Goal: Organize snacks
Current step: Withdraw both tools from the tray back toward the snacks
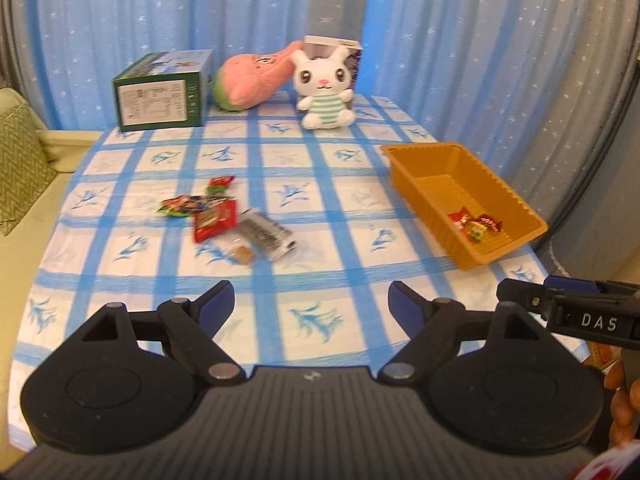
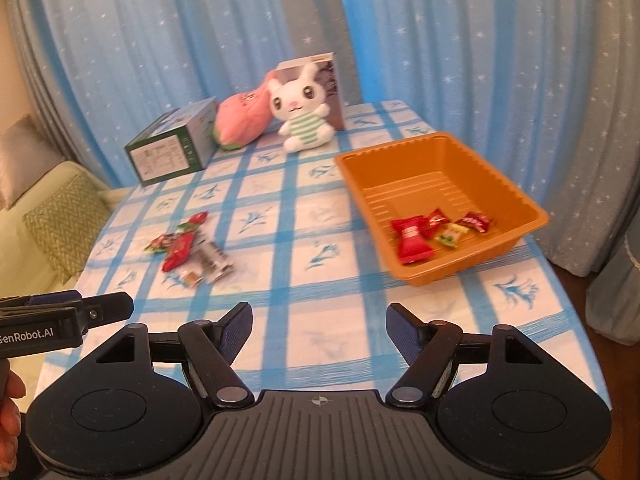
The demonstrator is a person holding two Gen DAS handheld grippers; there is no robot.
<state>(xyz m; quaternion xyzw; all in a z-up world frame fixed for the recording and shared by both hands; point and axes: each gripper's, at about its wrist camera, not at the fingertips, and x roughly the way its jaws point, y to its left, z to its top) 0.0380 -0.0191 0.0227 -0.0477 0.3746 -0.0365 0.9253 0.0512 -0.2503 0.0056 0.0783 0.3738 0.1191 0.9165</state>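
Both grippers hovered over the near edge of the worktop (image 1: 280, 168), which wore a blue-checked cloth. Left gripper (image 1: 311, 304) released, jaws spread, nothing between them; right gripper (image 2: 319, 326) likewise released and empty. Orange tray (image 2: 516, 196) sat by the worktop's right edge, holding several wrapped snacks: one larger red pack (image 2: 412, 240), smaller red ones and a yellow-green one near its front wall. In the left wrist view only a few of those showed. Loose pile of snacks (image 1: 228, 220) lay toward the left side of the worktop, well apart from the tray: red packs, a green-ended one, a clear dark-printed wrapper, a small brown piece. Along the far edge stood a green box (image 1: 162, 92), a pink plush (image 1: 248, 76) leaning beside it, and a white bunny plush (image 1: 324, 88) in front of another box (image 1: 352, 50). Blue starred curtains (image 1: 460, 40) behind. Frames slightly blurred.
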